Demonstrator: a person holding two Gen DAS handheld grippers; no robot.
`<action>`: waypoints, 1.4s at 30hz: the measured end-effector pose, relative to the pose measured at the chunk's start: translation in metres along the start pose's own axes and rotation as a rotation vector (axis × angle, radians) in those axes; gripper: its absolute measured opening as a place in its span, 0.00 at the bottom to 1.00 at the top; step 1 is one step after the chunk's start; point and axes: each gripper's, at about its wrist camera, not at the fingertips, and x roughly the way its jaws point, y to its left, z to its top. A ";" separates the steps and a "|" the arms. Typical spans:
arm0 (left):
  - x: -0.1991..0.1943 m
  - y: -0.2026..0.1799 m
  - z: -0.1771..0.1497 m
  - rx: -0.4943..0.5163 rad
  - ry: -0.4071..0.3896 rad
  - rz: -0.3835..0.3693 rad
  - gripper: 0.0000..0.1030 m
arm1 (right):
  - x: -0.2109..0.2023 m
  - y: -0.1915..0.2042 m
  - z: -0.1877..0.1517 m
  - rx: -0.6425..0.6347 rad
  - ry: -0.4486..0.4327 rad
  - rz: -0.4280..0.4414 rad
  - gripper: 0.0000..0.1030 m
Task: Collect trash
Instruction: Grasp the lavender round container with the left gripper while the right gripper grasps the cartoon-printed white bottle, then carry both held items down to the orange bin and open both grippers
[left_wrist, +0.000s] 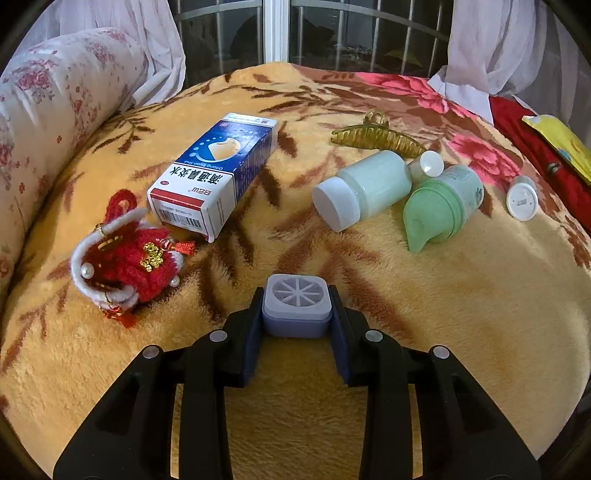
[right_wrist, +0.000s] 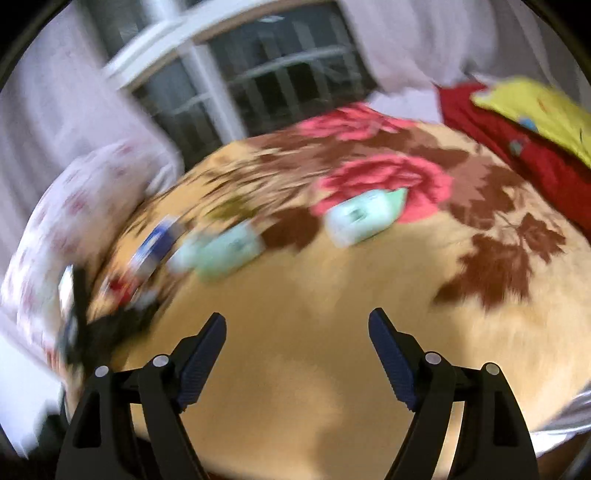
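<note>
Left wrist: lavender square box (left_wrist: 295, 308) clamped between left tool (left_wrist: 295, 325) pads.

We see a bed under a plush yellow blanket (left_wrist: 461, 295) patterned with brown leaves and pink roses, and a long bolster (left_wrist: 55, 110) in a white cover with small pink flowers lies along its left edge. Behind the bed we make out a barred window (left_wrist: 277, 33), dark outside, with pale curtains (left_wrist: 491, 48) hanging at both sides. At the far right we find a red cloth (left_wrist: 543, 155) with a yellow pillow (left_wrist: 561, 144) on top of it, both touching the blanket's edge.
</note>
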 end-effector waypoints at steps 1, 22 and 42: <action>0.000 -0.001 0.000 0.000 -0.001 0.002 0.31 | 0.012 -0.010 0.017 0.059 0.017 -0.005 0.76; 0.002 0.002 0.000 -0.002 -0.008 -0.010 0.31 | 0.162 -0.018 0.099 0.286 0.265 -0.379 0.54; -0.010 0.016 -0.001 -0.066 -0.043 -0.058 0.31 | 0.030 0.089 -0.020 -0.189 -0.067 -0.077 0.47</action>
